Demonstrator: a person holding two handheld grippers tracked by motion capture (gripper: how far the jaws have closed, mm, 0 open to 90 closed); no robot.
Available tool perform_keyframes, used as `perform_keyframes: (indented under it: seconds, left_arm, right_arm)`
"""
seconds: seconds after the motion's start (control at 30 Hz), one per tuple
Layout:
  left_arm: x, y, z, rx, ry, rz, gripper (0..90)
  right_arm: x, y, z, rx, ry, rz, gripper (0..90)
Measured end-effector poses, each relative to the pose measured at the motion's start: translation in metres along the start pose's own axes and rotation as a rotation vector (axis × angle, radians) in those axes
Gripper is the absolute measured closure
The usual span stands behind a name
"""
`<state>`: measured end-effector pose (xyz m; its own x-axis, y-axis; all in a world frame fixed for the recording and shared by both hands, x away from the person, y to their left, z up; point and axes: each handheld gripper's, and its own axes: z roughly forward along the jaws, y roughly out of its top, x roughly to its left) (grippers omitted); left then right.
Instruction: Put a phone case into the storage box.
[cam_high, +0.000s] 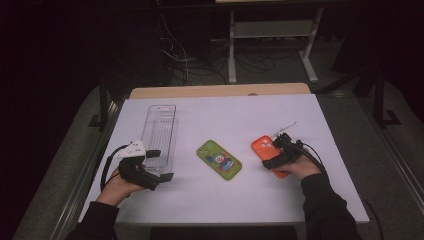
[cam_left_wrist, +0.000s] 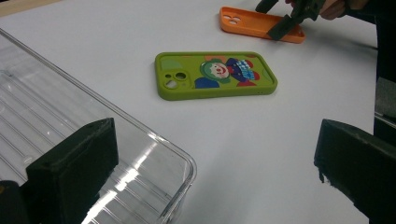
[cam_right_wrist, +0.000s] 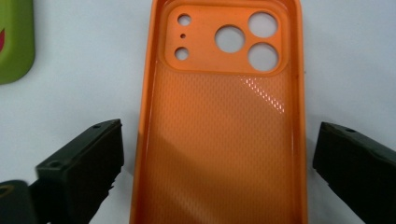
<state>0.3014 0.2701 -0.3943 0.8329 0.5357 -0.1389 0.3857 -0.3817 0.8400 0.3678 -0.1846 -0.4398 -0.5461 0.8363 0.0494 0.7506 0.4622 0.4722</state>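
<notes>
An orange phone case (cam_high: 261, 144) lies inside-up on the white table, camera holes at its far end (cam_right_wrist: 224, 130). My right gripper (cam_high: 274, 150) hovers over its near half, open, with one jaw on each side of the case (cam_right_wrist: 215, 170) and a gap between each jaw and the case edge. A green phone case with a clown picture (cam_high: 219, 159) lies flat mid-table (cam_left_wrist: 215, 74). My left gripper (cam_high: 161, 165) is open at the near end of a clear plastic tray (cam_high: 161, 131). One of its jaws stands over the tray's corner (cam_left_wrist: 140, 154), the other over bare table (cam_left_wrist: 215, 179).
The white table top (cam_high: 225, 115) ends in a wooden strip at the back. A thin silvery stick (cam_high: 286, 128) lies just beyond the orange case. Table legs and cables stand on the dark floor behind. My right gripper (cam_left_wrist: 289, 18) also appears far off in the left gripper view.
</notes>
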Motion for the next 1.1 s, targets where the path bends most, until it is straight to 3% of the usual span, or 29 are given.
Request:
perform_keyframes:
  seconds: [0.67,0.9,1.1]
  left_arm:
    - [-0.0008,-0.0005,0.0013,0.005,-0.001,-0.001,0.0]
    - [-0.0006,-0.0003,0.0010,0.006,-0.002,0.002,0.0]
    - [-0.0007,-0.0001,0.0003,0.005,-0.002,0.000,0.0]
  right_arm:
    - [0.0031,-0.0003,-0.0012,0.017,-0.013,-0.018,13.9]
    - [0.0036,0.0006,-0.0018,0.023,-0.009,0.000,14.6]
    - [0.0026,0.0010,-0.0023,0.019,-0.009,-0.017,14.7]
